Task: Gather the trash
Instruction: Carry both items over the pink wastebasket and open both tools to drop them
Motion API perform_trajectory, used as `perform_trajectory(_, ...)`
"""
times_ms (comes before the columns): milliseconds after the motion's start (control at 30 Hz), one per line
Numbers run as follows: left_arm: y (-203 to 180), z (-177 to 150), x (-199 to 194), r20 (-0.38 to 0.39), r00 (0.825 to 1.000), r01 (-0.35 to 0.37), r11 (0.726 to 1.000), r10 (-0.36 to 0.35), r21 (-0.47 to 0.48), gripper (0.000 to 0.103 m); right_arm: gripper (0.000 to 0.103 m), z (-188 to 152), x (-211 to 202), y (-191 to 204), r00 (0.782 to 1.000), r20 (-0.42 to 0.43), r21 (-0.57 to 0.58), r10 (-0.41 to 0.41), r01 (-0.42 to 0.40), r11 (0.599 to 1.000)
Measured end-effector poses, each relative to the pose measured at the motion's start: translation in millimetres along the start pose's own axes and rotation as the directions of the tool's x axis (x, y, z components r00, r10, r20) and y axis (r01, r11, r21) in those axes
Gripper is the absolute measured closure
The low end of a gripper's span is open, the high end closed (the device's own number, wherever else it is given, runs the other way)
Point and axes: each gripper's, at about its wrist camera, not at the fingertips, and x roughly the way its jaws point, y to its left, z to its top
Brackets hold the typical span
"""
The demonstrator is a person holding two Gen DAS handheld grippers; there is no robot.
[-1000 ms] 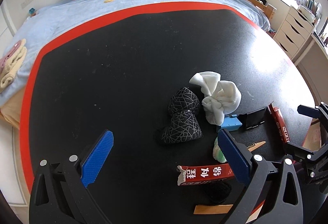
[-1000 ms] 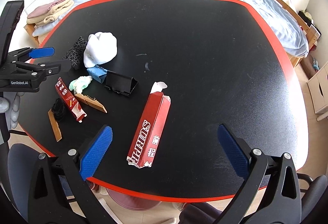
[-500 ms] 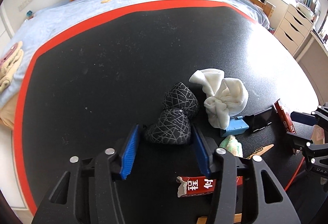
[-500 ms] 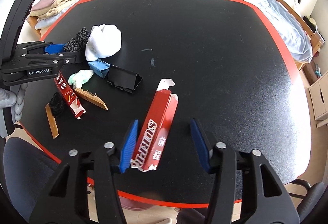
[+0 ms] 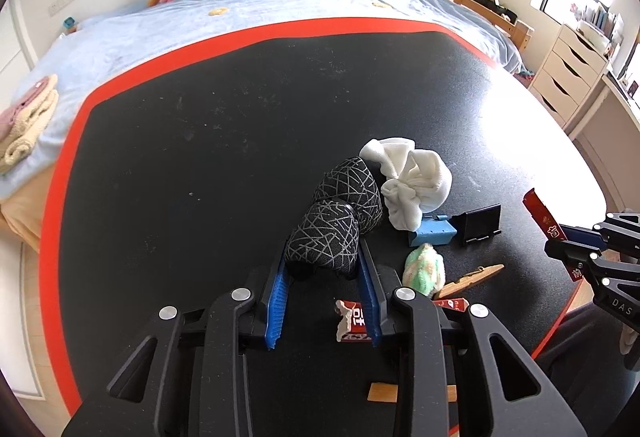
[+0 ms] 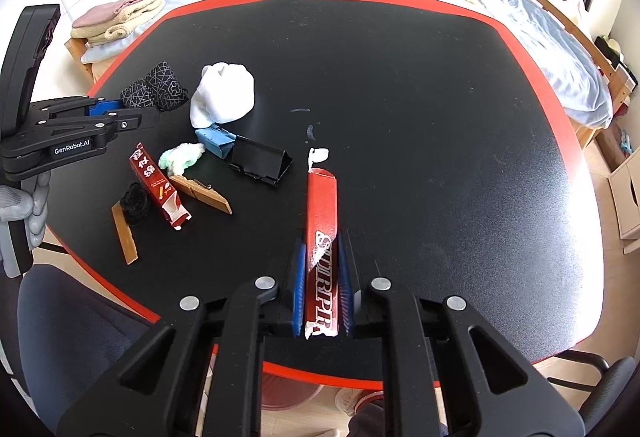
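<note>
Within the last second both grippers have been closed from fully spread. The left gripper [image 5: 322, 277] is now pinched on the near end of the black patterned sock bundle [image 5: 340, 213], whose far end is touching the white sock bundle [image 5: 416, 185] at about 1 o'clock from it. The right gripper [image 6: 322, 281] is now pressed onto the long red carton [image 6: 322, 237], which is held lengthwise between the blue pads [image 6: 299, 293] and points toward 12 o'clock over the black table [image 6: 400, 97]; a white scrap [image 6: 318, 155] is seen at the carton's far tip. The carton appears to be trash, so the grasp is judged a real step forward, with lifting and carrying off still to be done. Whether the sock bundle counts as trash cannot be told. Loose pieces are left on the table at 10 o'clock from the right gripper: a smaller red wrapper [image 6: 158, 185], a green-white wad [image 6: 180, 159], a wooden clip [image 6: 202, 193], a wooden strip [image 6: 125, 233] and a black hair tie [image 6: 135, 201], with a blue box [image 6: 214, 141] and a black phone stand [image 6: 260, 161] beside them. No bin is clearly seen.
</note>
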Motion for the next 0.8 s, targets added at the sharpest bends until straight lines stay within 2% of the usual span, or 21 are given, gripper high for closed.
perform_trajectory(467, -39, -49, -83, 0.071, 0.997, 0.019, 1.000, -0.021, 0.020, 0.072, 0.089, -31, -73, 19, 0.992, 0.079, -0.069, 0.094, -0.089, 0.994)
perform_trajectory(800, -67, -94, -102, 0.061, 0.995, 0.078, 0.997, -0.078, 0.014, 0.072, 0.089, -73, -98, 41, 0.985, 0.064, -0.123, 0.162, -0.153, 0.981)
